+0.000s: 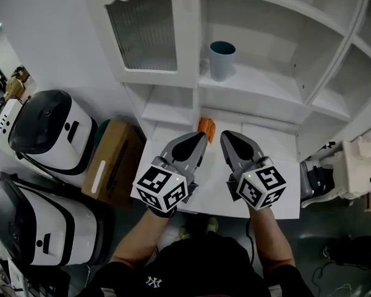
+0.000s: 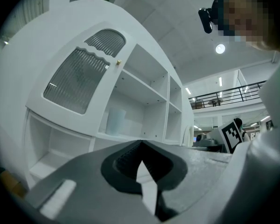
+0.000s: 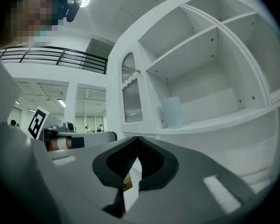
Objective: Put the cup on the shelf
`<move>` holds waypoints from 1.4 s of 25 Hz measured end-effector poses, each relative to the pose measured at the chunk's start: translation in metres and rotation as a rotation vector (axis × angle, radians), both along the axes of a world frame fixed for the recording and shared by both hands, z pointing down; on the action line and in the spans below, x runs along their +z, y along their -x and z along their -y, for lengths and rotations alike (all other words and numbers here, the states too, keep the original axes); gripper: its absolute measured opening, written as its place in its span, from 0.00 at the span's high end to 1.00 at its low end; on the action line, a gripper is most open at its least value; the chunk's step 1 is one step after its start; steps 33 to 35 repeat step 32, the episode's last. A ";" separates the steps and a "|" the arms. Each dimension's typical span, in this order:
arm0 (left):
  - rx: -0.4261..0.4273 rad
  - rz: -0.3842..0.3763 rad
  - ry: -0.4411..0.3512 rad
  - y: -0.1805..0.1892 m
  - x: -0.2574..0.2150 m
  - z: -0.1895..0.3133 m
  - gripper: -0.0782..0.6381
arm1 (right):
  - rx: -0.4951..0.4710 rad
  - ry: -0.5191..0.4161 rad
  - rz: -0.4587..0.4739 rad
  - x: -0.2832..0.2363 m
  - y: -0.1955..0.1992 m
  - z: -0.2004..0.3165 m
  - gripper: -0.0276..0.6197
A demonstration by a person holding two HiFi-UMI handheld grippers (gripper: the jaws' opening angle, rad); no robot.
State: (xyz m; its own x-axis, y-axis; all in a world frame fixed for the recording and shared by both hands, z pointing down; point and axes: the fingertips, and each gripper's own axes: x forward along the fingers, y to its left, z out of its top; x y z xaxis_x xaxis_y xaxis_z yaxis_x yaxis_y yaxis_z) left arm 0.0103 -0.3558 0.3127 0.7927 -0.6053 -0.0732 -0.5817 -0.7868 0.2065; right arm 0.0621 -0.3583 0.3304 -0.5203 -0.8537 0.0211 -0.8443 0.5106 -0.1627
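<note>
A: What is hard to make out?
B: An orange thing [image 1: 206, 126] is partly covered by the tip of the left gripper [image 1: 200, 140]. Its kind cannot be told.
A: How are the grippers held?
B: They are held side by side over the white worktop [image 1: 278, 142]. The jaws of the left one and of the right gripper [image 1: 228, 137] are pressed together, and nothing is held between them.
A: And the cup [image 1: 222, 59]?
B: It is seen upright on the shelf [image 1: 269, 82], well apart from both grippers. A cardboard box [image 1: 114, 163] is seen at the left.

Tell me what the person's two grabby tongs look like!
The left tongs and the right tongs are grey pointed shells with a black ribbed lining inside. Each carries a white cube printed with black square markers: the left cube and the right cube. The person wears a black top.
</note>
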 end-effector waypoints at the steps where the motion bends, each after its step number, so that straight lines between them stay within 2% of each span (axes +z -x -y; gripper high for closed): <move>1: 0.001 0.000 0.002 0.000 0.000 -0.002 0.89 | -0.001 -0.002 0.002 0.000 0.001 -0.003 0.92; 15: -0.005 -0.008 -0.009 0.007 -0.005 -0.016 0.89 | -0.008 -0.018 -0.005 -0.006 0.012 -0.018 0.92; 35: -0.022 0.002 -0.018 0.004 -0.009 -0.005 0.89 | -0.026 -0.016 -0.015 -0.009 0.010 -0.008 0.92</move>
